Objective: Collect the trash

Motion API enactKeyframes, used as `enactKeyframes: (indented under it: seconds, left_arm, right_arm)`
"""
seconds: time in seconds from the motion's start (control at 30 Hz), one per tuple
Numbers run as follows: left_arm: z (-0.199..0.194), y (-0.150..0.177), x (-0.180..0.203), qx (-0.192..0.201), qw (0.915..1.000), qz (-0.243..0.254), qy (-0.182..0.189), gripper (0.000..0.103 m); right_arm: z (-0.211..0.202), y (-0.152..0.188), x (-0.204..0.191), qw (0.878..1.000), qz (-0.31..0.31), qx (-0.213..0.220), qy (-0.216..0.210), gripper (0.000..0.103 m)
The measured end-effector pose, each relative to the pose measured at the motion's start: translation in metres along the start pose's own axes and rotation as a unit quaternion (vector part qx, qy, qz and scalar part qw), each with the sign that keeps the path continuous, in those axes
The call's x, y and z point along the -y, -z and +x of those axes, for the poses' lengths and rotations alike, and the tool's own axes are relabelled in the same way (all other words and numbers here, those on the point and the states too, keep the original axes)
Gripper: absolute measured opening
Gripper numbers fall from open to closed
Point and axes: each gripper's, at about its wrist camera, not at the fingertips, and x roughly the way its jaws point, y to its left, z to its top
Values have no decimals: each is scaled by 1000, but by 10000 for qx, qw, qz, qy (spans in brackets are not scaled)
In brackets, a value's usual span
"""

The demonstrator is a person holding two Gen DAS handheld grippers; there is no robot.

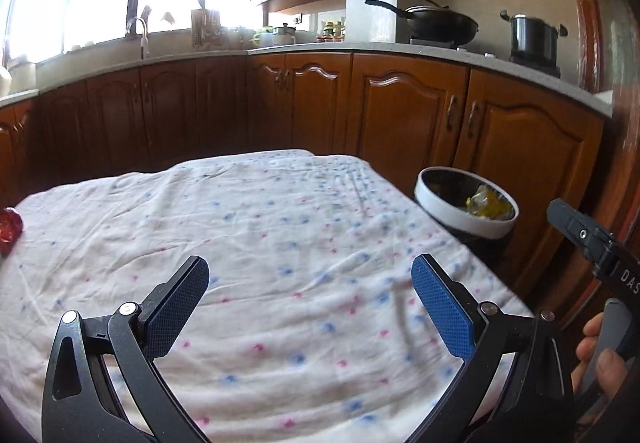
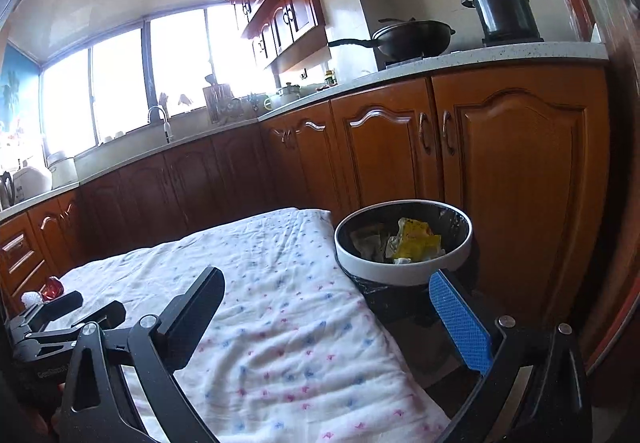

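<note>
Both grippers — left gripper (image 1: 310, 277) and right gripper (image 2: 326, 293) — gape empty over the cloth (image 1: 260, 243); bin (image 2: 400, 273) mid-right holds yellow wrapper (image 2: 414, 241), perhaps plastic.

Both the left gripper (image 1: 310, 283) and the right gripper (image 2: 328, 303) are black, angular linkages with silver pivot screws and blue textured pads (image 1: 442, 309). At the left-wrist view's right edge, white letters "DAS" mark a black body.
</note>
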Motion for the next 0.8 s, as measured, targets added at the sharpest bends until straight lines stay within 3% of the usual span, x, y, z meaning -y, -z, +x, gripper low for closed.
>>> enactKeyframes:
  seconds: [0.8]
  left_arm:
    - [-9,21,-1,-13,9993,88,-365,103]
  right_arm:
    - [-8,14,-15,9996,-146,-29,-246,103]
